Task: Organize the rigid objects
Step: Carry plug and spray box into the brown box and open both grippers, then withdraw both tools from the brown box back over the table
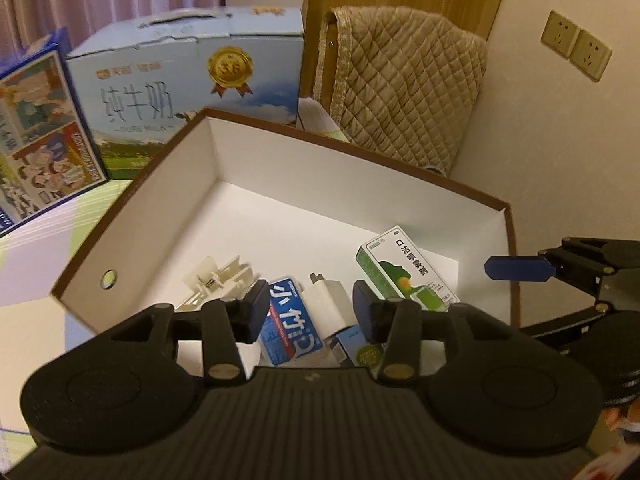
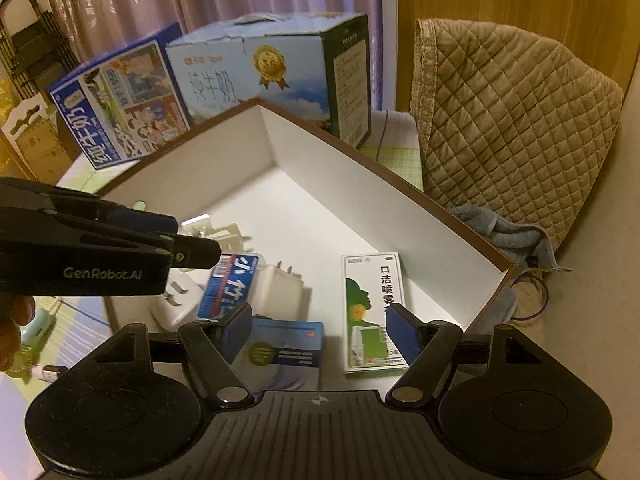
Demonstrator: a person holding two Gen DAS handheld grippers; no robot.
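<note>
Both grippers, left [image 1: 310,310] and right [image 2: 320,330], hover with fingers apart, empty, above the box [image 1: 360,168].

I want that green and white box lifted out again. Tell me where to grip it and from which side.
Grip the green and white box across its two long edges, coming from above. It lies flat on the bottom of the open carton, so its narrow width probably fits open jaws, with clear floor alongside.

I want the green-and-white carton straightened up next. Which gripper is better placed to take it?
Probably the right gripper: its open, empty jaws hover right beside the green-and-white carton. The left gripper, also open, hangs over the blue packet.
</note>
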